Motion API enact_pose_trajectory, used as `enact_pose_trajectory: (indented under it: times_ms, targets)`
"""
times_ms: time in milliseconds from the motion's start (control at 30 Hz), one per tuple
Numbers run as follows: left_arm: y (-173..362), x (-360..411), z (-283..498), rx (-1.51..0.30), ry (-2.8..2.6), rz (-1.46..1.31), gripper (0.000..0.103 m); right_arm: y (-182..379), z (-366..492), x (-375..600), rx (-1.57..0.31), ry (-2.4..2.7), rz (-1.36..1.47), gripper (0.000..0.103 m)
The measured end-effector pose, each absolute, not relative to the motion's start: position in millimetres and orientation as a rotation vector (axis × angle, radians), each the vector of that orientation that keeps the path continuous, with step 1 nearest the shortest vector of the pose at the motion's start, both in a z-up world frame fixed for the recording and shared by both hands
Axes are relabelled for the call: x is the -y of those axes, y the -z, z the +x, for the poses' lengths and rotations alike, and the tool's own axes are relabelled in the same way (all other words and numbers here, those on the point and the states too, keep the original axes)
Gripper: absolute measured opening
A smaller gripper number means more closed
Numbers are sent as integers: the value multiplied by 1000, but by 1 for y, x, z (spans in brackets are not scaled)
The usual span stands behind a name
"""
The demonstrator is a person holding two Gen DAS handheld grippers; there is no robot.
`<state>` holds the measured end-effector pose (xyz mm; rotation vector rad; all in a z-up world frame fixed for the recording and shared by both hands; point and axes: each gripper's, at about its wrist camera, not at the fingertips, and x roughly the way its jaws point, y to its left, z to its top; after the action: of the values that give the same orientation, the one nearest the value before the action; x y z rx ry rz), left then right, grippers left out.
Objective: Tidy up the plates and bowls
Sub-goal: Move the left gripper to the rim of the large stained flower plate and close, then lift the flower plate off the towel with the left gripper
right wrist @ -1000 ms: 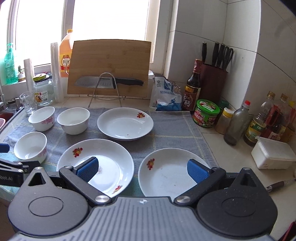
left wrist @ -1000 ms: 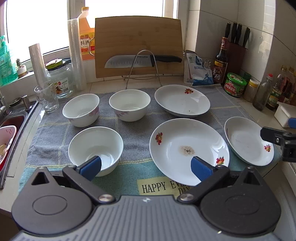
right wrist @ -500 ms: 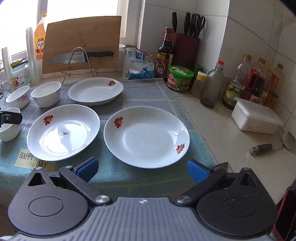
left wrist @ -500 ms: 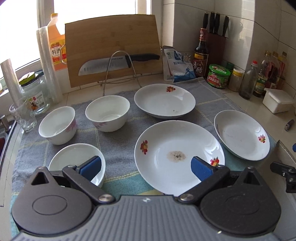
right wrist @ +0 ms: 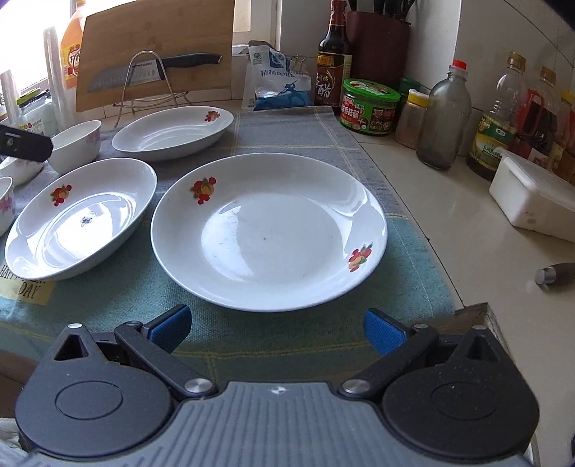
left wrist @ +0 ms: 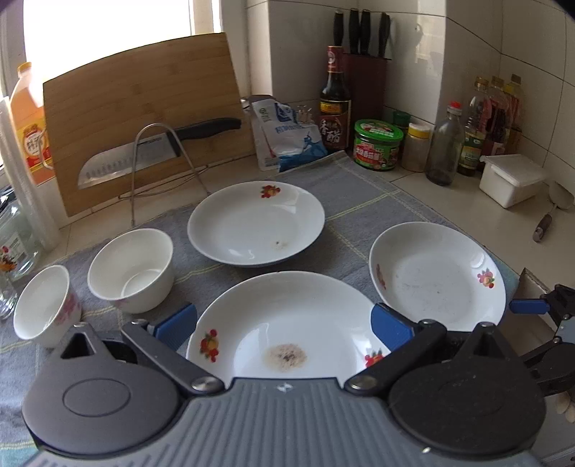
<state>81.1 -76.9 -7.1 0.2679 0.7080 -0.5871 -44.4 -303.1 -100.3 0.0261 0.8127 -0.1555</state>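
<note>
Plates (left wrist: pixel 284 323) with crumb stains, bowls (left wrist: pixel 131 269) empty, tongs (left wrist: pixel 284 323) spread

Walls: white tiles (left wrist: pixel 532 72), meeting in a corner behind the knife block (left wrist: pixel 363 68).
Window: (left wrist: pixel 107 25) at back left, glaring bright with daylight.
Counter: pale tiled top (right wrist: pixel 467 215), a grey-green cloth (right wrist: pixel 323 143) spread over it.
Board: bamboo board (left wrist: pixel 143 107) leaning under the window.
</note>
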Motion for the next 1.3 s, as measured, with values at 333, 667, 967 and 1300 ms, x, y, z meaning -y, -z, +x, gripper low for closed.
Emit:
enact_pose_trajectory:
  times_ms: [333,667,967,1300]
  targets:
    - [18,136,110,-761,746,312,102,112,-33,318,-796,47,-10,103]
    - [41,202,129,-793,917,410,102,116,-38,330,-721,-41,-40,103]
    - [67,247,152,-896,1016,475,102,118,-38,336,-700,-104,-63,103]
    - [78,264,170,-1013,1153,550,92,119,-36,338,-697,-125,-71,103]
